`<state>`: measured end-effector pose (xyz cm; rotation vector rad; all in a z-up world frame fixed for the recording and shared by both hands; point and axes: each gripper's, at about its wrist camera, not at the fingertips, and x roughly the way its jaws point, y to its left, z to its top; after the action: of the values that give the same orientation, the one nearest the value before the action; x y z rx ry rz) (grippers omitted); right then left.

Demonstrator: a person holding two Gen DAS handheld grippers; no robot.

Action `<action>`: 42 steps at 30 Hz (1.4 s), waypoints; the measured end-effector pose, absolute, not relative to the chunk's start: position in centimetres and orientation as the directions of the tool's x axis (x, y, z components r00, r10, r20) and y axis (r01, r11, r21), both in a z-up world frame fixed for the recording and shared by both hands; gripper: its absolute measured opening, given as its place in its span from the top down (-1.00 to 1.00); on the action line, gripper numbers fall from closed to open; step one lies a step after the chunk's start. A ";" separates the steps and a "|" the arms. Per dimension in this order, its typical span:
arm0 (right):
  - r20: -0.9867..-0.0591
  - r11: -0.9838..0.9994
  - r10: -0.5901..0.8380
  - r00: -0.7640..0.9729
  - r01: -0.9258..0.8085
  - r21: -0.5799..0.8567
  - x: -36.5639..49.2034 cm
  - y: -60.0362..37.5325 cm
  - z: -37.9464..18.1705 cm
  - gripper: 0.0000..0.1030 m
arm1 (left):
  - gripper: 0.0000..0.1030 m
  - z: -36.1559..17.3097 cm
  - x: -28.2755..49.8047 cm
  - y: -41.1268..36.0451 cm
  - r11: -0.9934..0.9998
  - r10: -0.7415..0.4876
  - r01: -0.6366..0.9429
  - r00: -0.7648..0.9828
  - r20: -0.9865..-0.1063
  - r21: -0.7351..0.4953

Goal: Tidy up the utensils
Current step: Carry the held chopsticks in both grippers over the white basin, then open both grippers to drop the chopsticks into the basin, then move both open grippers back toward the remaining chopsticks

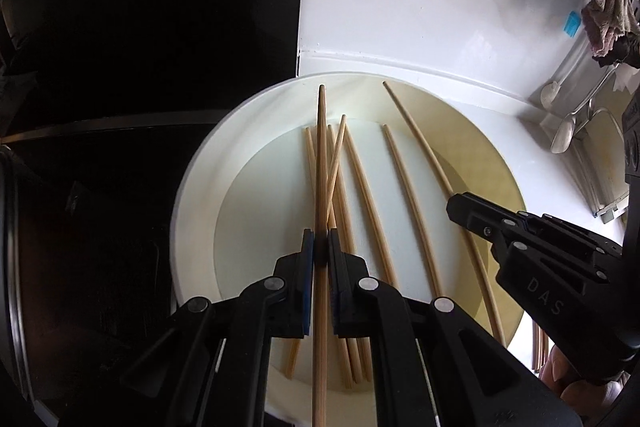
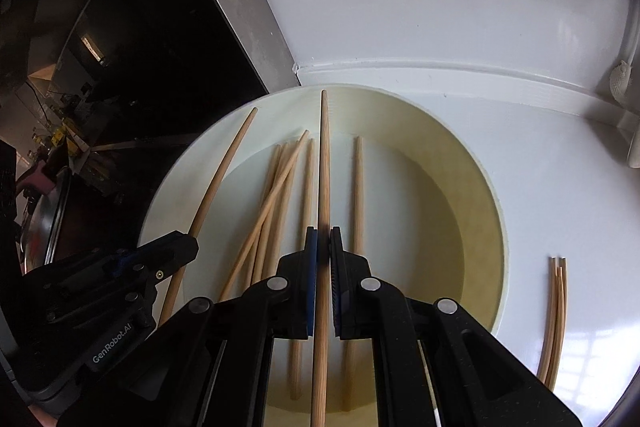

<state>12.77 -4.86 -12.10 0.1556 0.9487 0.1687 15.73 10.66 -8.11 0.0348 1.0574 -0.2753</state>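
Judging by the white surface (image 2: 400,7), sorting has barely begun: the plate (image 2: 486,227) holds loose chopsticks (image 2: 358,187), three (image 2: 556,315) lie lower right; left gripper (image 1: 319,241) and right gripper (image 2: 323,239) fingers each pinch one.

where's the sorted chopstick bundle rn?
The chopstick bundle lies on the white counter, in the right wrist view, just right of the plate, off its rim. The right tool is shut on another chopstick over the plate.
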 end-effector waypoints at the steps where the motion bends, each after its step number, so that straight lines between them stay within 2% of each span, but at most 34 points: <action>1: -0.799 0.977 0.206 0.566 -0.071 0.201 12.9 -4.9 -12.4 0.88 | 0.86 -8.4 15.9 10.5 0.964 -0.209 0.245 0.455 -0.866 -0.104; 21: -0.859 0.979 0.192 0.474 -0.034 0.200 13.8 -5.5 -15.9 0.87 | 0.85 -11.9 17.9 10.6 0.972 -0.176 0.213 0.362 -0.916 -0.102; 23: -0.855 0.979 0.191 0.483 -0.031 0.202 13.9 -5.6 -15.7 0.74 | 0.85 -11.8 17.9 10.7 0.973 -0.167 0.209 0.368 -0.915 -0.094; 25: -0.850 0.980 0.188 0.493 -0.030 0.199 13.8 -5.7 -15.6 0.71 | 0.80 -11.4 17.8 10.9 0.977 -0.147 0.199 0.382 -0.912 -0.074; 28: -0.840 0.980 0.184 0.510 -0.029 0.196 13.2 -6.0 -15.0 0.71 | 0.58 -10.9 17.6 11.4 0.980 -0.139 0.186 0.399 -0.906 -0.068; 30: -0.835 0.981 0.179 0.521 -0.025 0.195 12.8 -6.3 -14.5 0.69 | 0.26 -10.4 17.5 11.8 0.982 -0.135 0.175 0.411 -0.901 -0.067; 32: -0.827 0.981 0.175 0.534 -0.025 0.192 12.2 -6.6 -14.0 0.57 | 0.04 -9.7 17.2 12.4 0.984 -0.131 0.165 0.433 -0.892 -0.064; 33: -0.823 0.981 0.173 0.542 -0.025 0.190 11.8 -6.8 -13.7 0.54 | -0.16 -9.4 17.1 12.2 0.985 -0.126 0.160 0.445 -0.887 -0.060; 35: -0.814 0.981 0.174 0.555 -0.026 0.192 10.9 -7.1 -13.0 0.45 | -0.35 -8.7 16.7 12.3 0.987 -0.117 0.153 0.469 -0.876 -0.050; 37: -0.806 0.980 0.178 0.564 -0.028 0.197 10.5 -7.2 -12.7 0.40 | -0.39 -8.1 16.3 12.4 0.988 -0.111 0.149 0.484 -0.868 -0.043; 40: -0.798 0.981 0.169 0.578 -0.024 0.191 9.4 -7.4 -11.9 0.23 | -0.59 -7.3 15.7 12.4 0.990 -0.108 0.137 0.498 -0.861 -0.045; 42: -0.791 0.982 0.165 0.589 -0.024 0.187 8.4 -7.6 -11.3 0.22 | -0.64 -6.8 15.2 12.5 0.989 -0.114 0.135 0.506 -0.855 -0.052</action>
<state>8.41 -7.60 -11.30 0.1629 0.9357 0.1105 15.18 12.48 -6.75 0.0228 1.0291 -0.1504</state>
